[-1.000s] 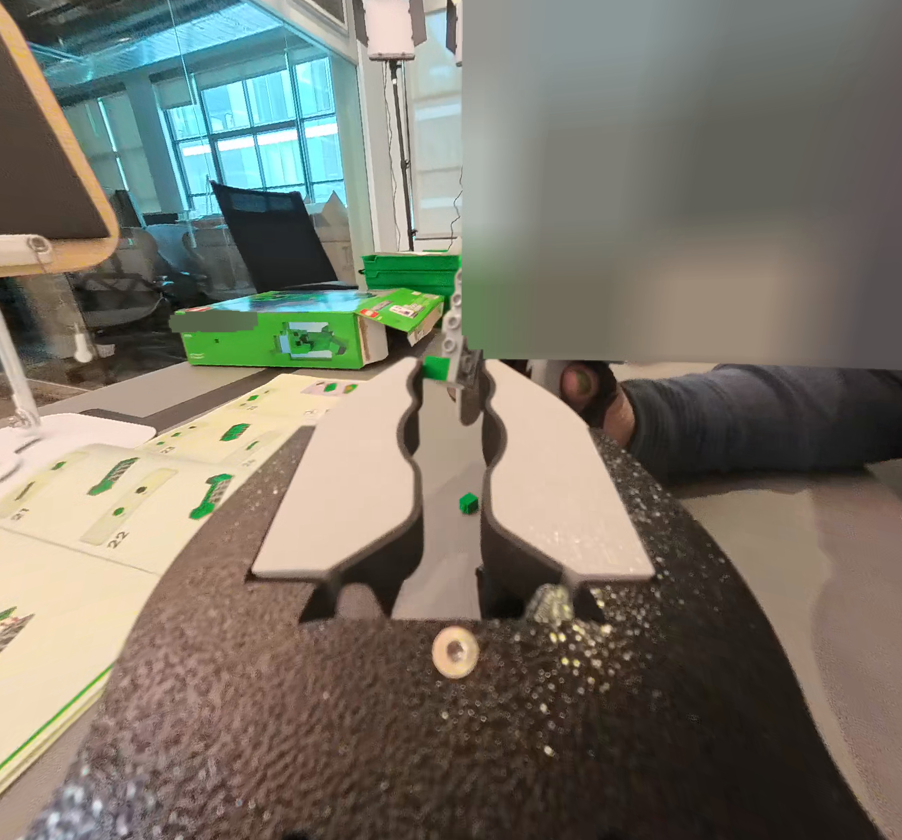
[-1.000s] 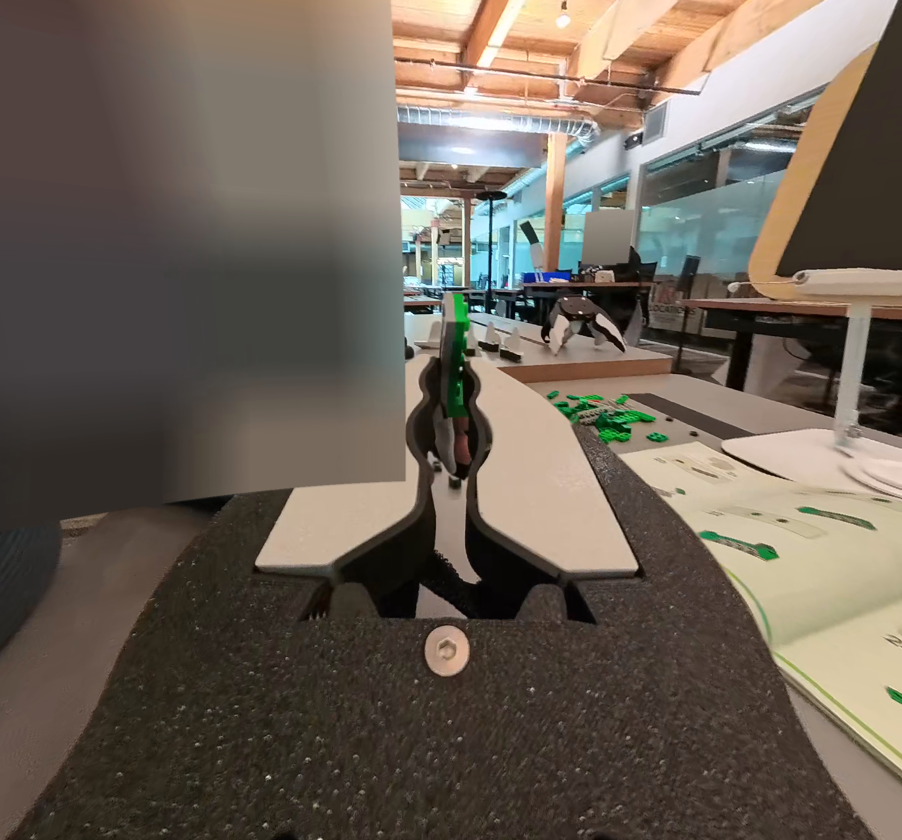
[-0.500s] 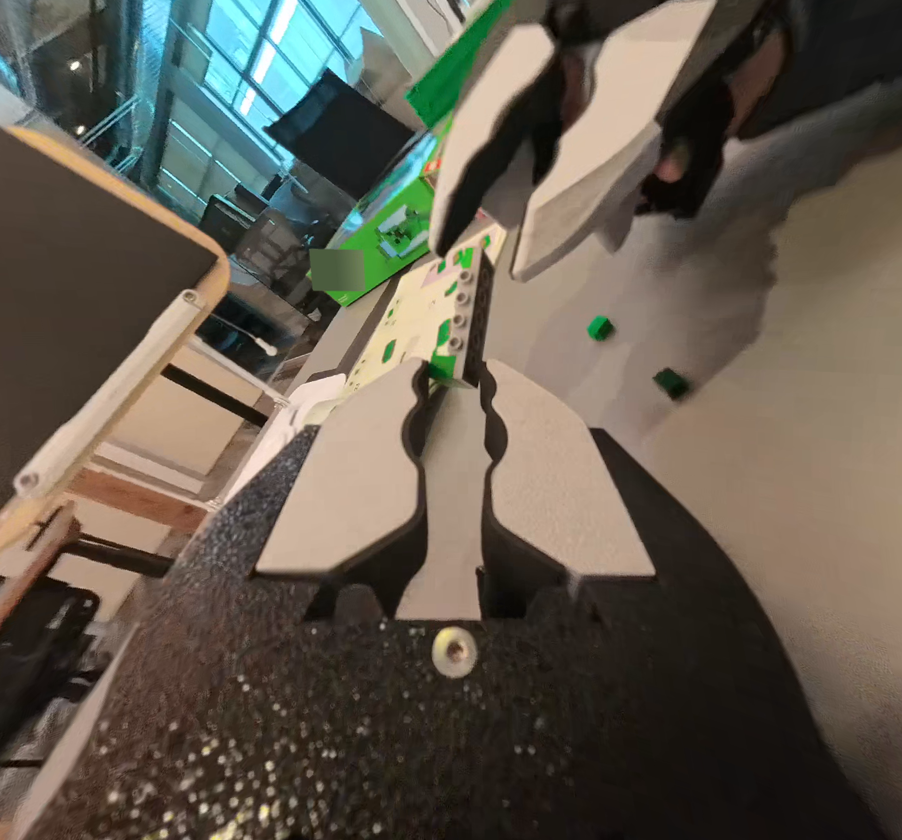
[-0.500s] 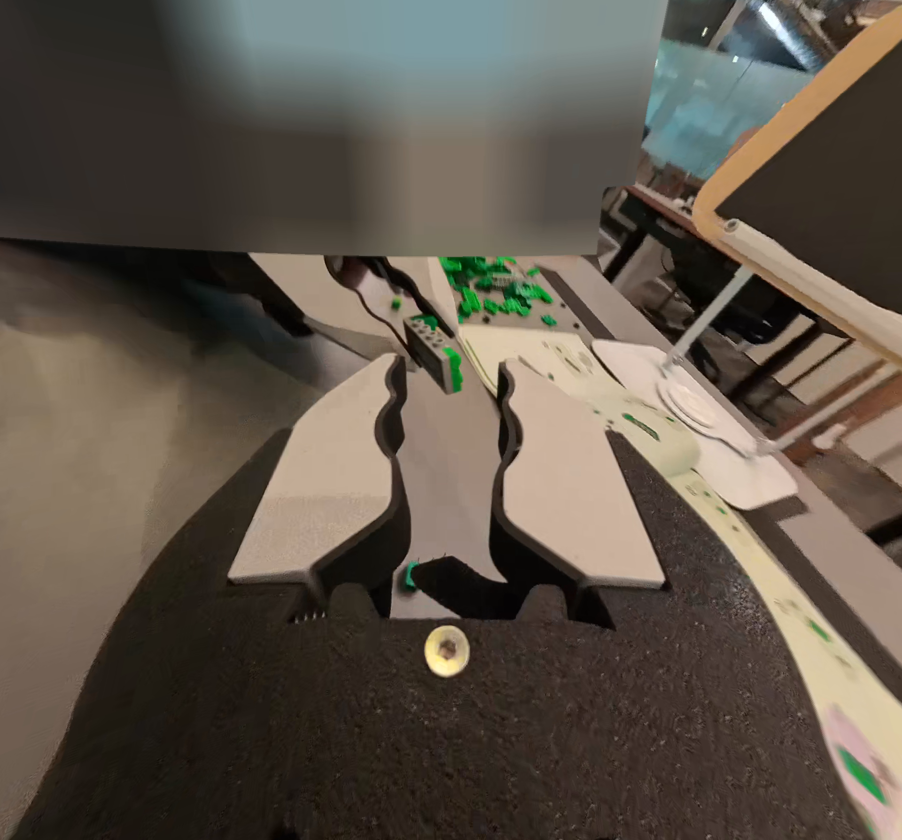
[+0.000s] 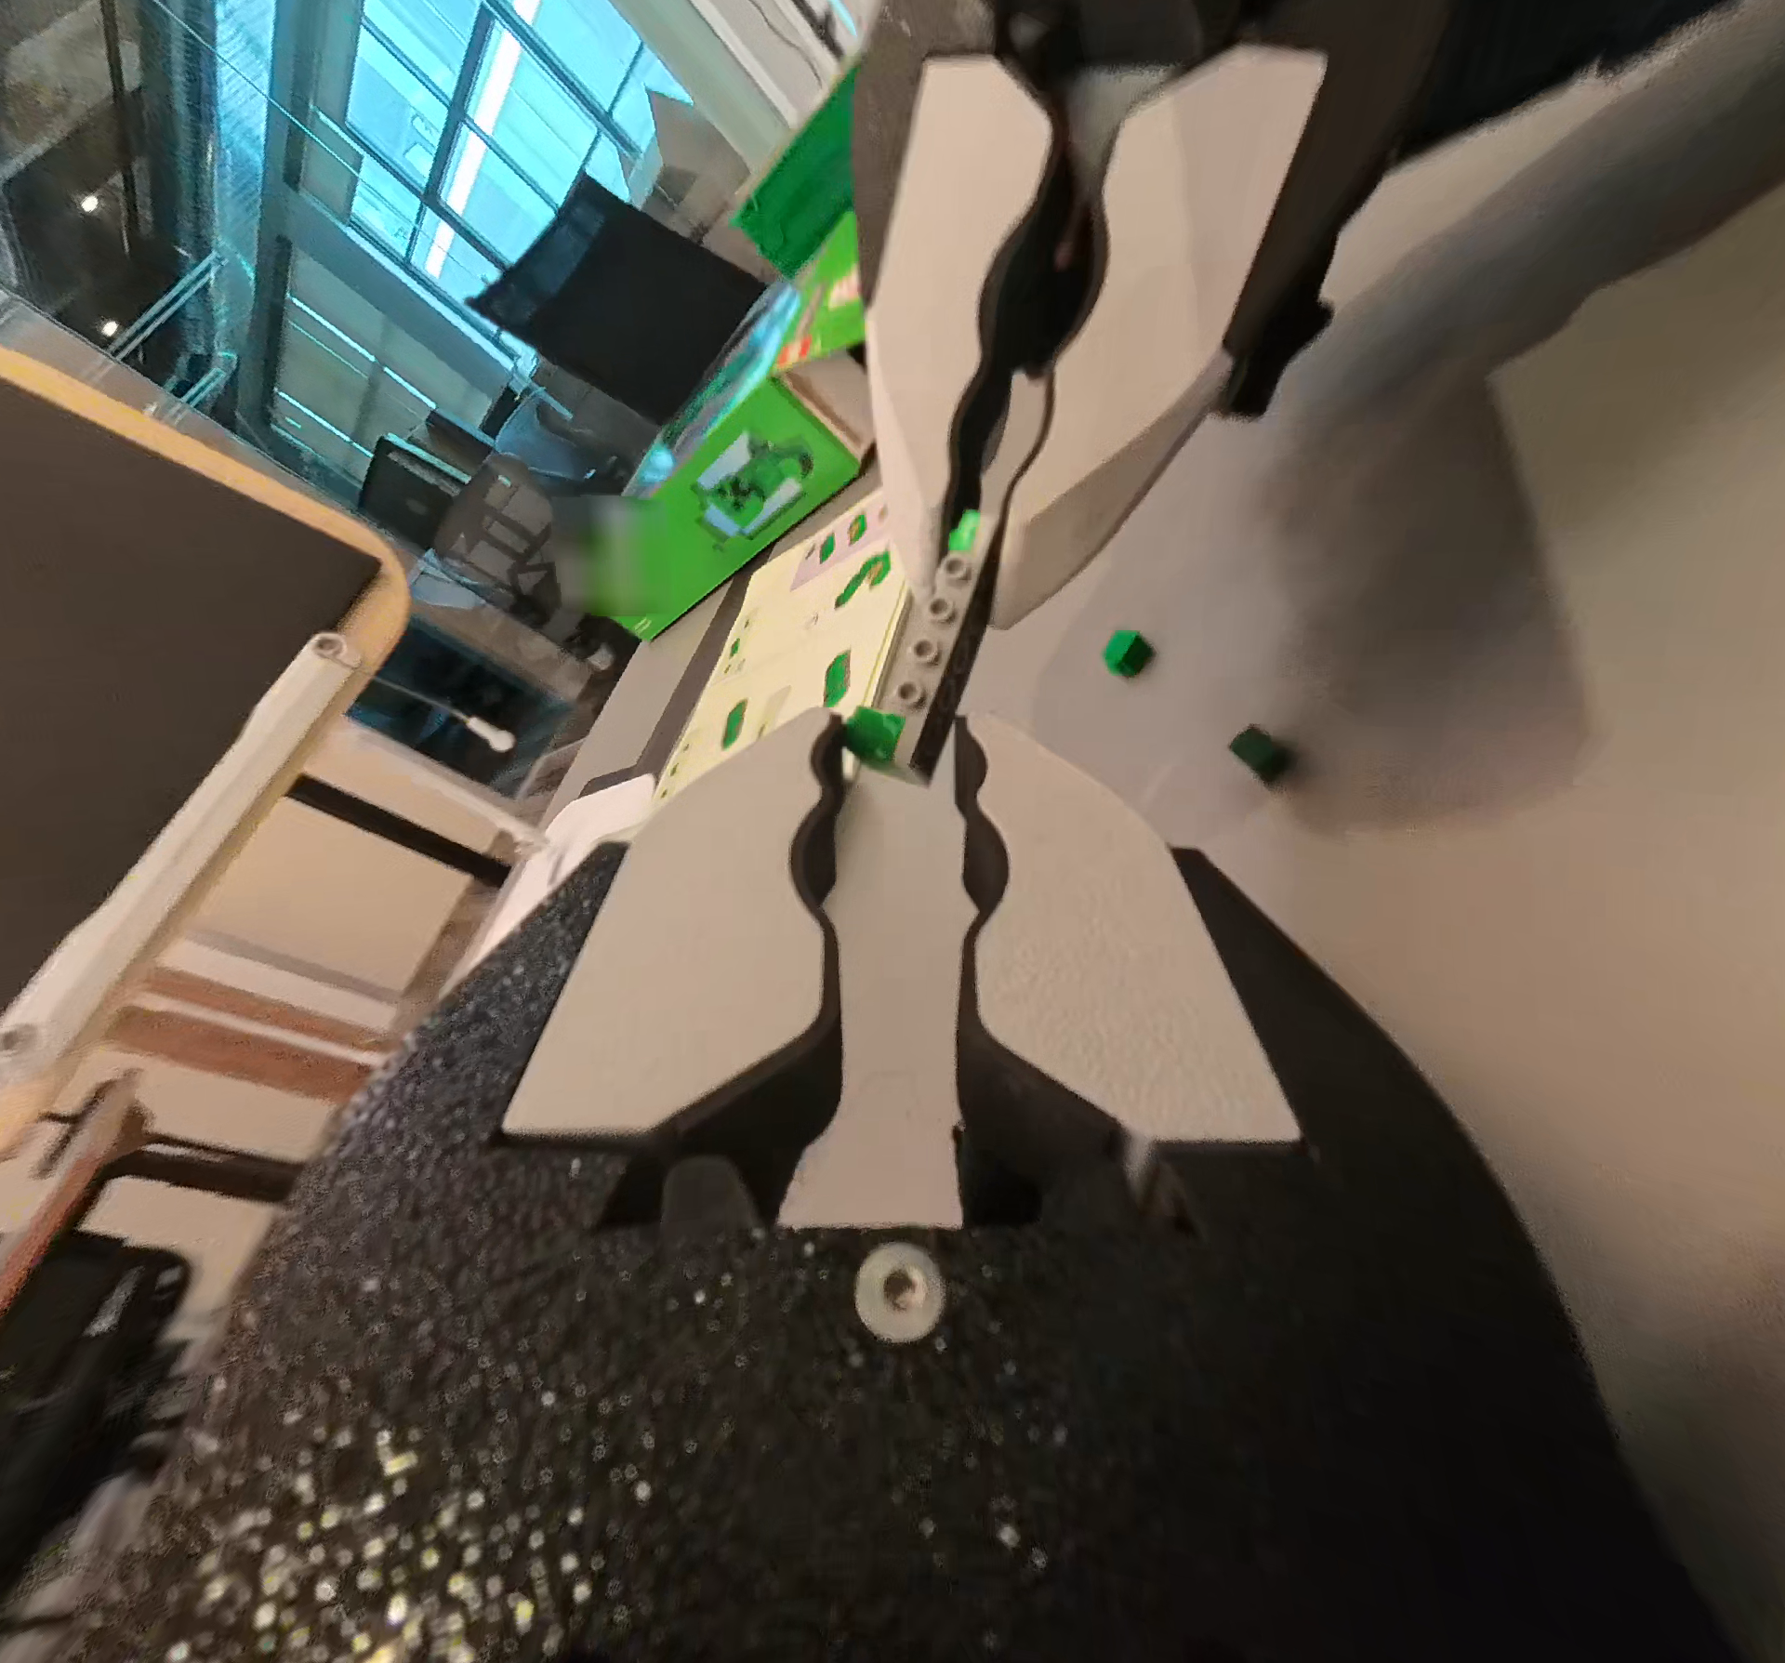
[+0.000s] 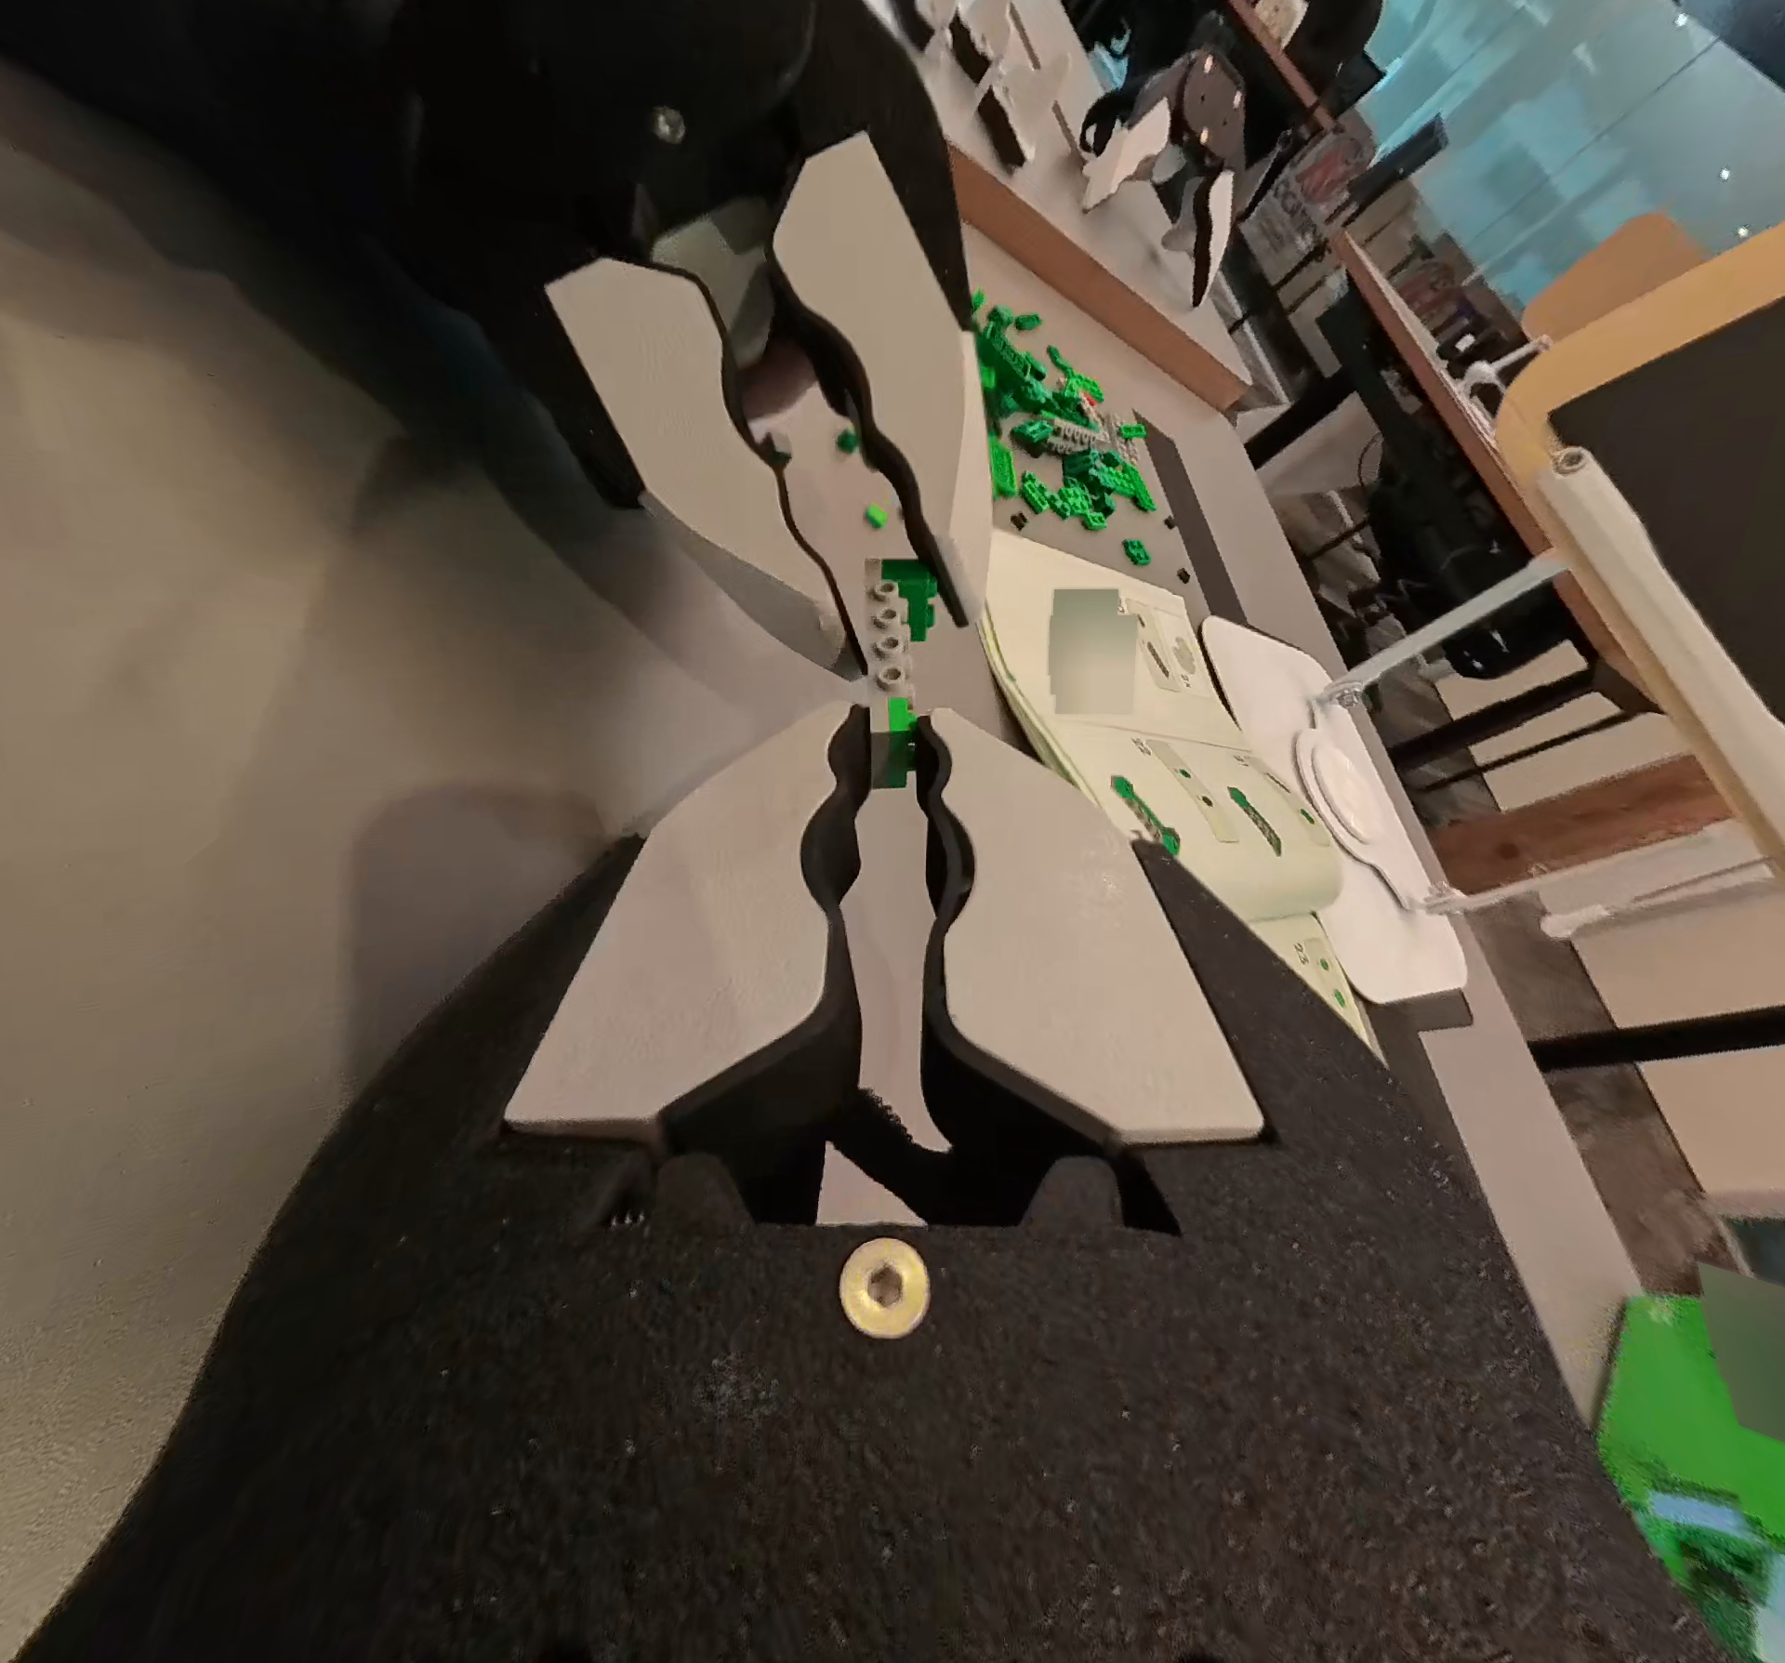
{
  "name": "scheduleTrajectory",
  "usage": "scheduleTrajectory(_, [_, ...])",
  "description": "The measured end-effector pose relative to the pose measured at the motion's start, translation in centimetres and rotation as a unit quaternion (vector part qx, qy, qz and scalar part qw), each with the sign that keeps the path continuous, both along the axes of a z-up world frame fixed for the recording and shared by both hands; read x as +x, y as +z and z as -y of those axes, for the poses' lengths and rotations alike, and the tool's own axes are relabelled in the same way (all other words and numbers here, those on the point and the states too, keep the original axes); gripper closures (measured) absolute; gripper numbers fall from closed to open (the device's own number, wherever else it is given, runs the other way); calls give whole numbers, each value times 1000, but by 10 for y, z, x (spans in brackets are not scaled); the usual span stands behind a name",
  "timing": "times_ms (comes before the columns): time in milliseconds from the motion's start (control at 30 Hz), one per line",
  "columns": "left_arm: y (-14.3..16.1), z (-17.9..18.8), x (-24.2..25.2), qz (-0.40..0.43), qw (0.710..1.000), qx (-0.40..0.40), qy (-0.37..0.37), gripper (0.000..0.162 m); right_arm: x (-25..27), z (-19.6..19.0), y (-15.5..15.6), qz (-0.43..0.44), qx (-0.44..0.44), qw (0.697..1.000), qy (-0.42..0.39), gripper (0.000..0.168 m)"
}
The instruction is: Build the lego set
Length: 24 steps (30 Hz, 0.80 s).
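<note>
A grey studded lego bar with small green bricks on it [image 5: 929, 651] hangs above the grey table, held at both ends. My left gripper [image 5: 898, 743] is shut on its near end in the left wrist view. The right gripper [image 5: 971, 554] comes in from above, closed on the far end. In the right wrist view the same bar [image 6: 889, 641] runs away from my right gripper [image 6: 889, 728], which is shut on its green end. The left gripper [image 6: 893, 617] faces it, jaws around the other end.
Two loose green bricks [image 5: 1125, 654] [image 5: 1260, 755] lie on the table. A pile of green bricks [image 6: 1053, 448] lies beyond the open instruction booklet [image 6: 1159, 747]. A white stand base [image 6: 1352, 844] sits beside it. The green set box [image 5: 744, 496] lies farther back.
Half a second ago my right gripper was open and apart from the bar. It has moved in and shut on the bar's free end. Both grippers have tilted.
</note>
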State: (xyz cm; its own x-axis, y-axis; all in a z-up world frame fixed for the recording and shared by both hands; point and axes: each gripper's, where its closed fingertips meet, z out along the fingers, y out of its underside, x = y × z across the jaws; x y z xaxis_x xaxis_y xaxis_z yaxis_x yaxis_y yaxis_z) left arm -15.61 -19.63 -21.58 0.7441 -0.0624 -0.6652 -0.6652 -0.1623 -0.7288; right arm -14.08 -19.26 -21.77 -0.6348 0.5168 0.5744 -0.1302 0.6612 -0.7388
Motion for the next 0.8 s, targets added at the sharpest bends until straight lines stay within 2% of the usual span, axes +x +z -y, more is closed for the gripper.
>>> scheduleTrajectory(33, [4, 0, 3, 24, 1000, 10, -11, 139, 1, 0, 3, 0, -19, 1000, 7, 160])
scheduleTrajectory(133, [12, 1, 10, 82, 995, 34, -45, 124, 10, 3, 13, 11, -92, 995, 44, 160])
scheduleTrajectory(267, [25, 6, 18, 144, 983, 68, -91, 131, 19, 5, 20, 28, -148, 985, 83, 160])
scheduleTrajectory(500, [32, 13, 32, 207, 962, 77, -160, 133, 25, 10, 21, 35, -159, 981, 107, 160])
scheduleTrajectory(600, [33, 16, 37, 234, 951, 70, -189, 146, 28, 13, 24, 40, -171, 977, 120, 160])
scheduleTrajectory(800, [36, 16, 38, 226, 953, 79, -186, 139, 30, 15, 25, 42, -176, 975, 128, 160])
